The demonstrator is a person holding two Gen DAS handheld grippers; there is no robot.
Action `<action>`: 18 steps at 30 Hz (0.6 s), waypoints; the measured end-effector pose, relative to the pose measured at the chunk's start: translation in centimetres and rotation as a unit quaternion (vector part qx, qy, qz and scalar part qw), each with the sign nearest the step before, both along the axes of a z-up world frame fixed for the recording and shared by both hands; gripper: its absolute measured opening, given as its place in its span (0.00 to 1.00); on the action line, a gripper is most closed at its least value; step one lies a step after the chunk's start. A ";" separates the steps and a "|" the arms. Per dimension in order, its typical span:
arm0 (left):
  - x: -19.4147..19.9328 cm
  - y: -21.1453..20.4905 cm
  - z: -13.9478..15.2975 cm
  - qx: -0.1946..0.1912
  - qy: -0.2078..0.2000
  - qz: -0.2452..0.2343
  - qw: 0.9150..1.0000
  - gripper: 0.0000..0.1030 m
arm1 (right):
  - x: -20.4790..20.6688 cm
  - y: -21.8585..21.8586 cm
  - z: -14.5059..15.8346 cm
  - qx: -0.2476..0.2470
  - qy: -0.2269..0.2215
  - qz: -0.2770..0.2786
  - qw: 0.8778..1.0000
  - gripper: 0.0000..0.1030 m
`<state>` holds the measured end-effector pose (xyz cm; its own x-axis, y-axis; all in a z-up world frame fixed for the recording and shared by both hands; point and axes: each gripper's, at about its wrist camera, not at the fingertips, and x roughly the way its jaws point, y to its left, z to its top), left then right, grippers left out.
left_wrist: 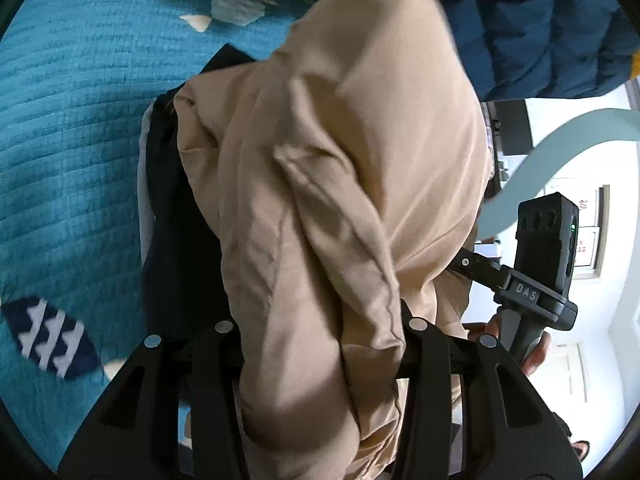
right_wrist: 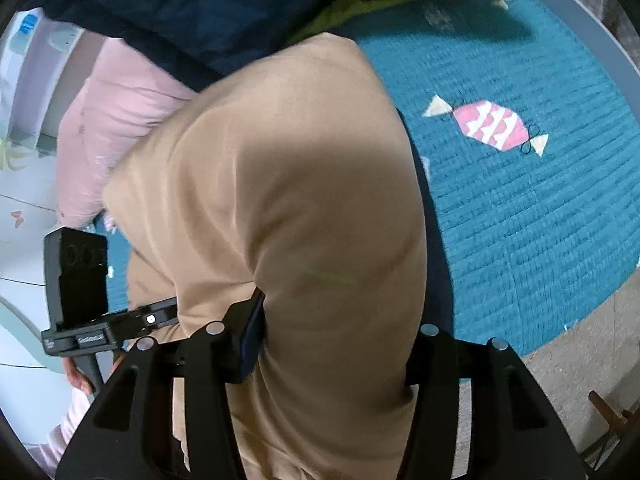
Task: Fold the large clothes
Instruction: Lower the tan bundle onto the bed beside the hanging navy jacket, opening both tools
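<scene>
Teal quilted bed [left_wrist: 72, 120] below — left gripper [left_wrist: 320, 344] and right gripper [right_wrist: 332, 344] both clamp the tan garment [left_wrist: 328, 168], carrying it mid-fold; next, lower and align edges.

Soft daylight, slight motion blur, dark fisheye-warped corners.

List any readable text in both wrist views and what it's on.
"DAS": raised letters on the right gripper's black clamp bar, left wrist view.
Left gripper's clamp bar, right wrist view: has lettering, too blurred to read.
Wall papers with red marks: too small to read.
Nothing else legible.
</scene>
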<state>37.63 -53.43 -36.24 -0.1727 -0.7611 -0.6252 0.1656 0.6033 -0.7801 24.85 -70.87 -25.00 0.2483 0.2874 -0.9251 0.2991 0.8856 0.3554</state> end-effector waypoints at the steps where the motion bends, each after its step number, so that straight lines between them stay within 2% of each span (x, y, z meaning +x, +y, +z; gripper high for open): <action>1: 0.3 -0.1 -0.9 0.000 0.004 0.005 1.000 0.43 | 0.0 -0.4 -0.4 0.001 0.001 -0.002 1.000 0.52; 5: 1.0 0.3 -2.3 0.002 0.005 0.000 1.000 0.51 | -0.4 -0.8 -1.0 0.000 0.006 -0.010 1.000 0.68; 7: 1.6 1.2 -1.6 0.007 0.002 -0.001 1.000 0.55 | -0.8 -0.1 -0.1 -0.029 0.003 -0.002 1.000 0.75; 8: 1.8 1.4 -1.2 0.014 -0.002 -0.003 1.000 0.60 | -1.1 0.2 0.5 -0.045 0.002 -0.002 0.999 0.77; 9: 2.1 2.0 -1.0 0.023 -0.006 -0.001 1.000 0.66 | -1.5 0.4 1.1 -0.056 0.002 -0.007 0.998 0.77; 12: 1.9 3.9 1.7 0.032 -0.031 0.010 0.999 0.67 | -3.3 1.0 3.9 -0.068 -0.022 -0.026 0.997 0.77; 16: 1.3 5.8 6.2 0.073 -0.104 0.025 0.992 0.67 | -6.6 1.5 8.7 -0.090 -0.092 -0.072 0.989 0.77; 17: 0.7 6.1 7.0 0.073 -0.113 0.026 0.991 0.67 | -7.4 1.9 9.7 -0.094 -0.111 -0.077 0.986 0.77; 18: 0.1 6.0 8.0 0.067 -0.123 0.023 0.990 0.67 | -8.4 2.7 10.6 -0.092 -0.129 -0.074 0.985 0.70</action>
<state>37.73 -47.38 -28.29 0.0303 -0.6714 -0.7405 0.3104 0.7105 -0.6315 16.47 -68.16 -14.41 0.5084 0.0636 -0.8588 0.3504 0.8957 0.2738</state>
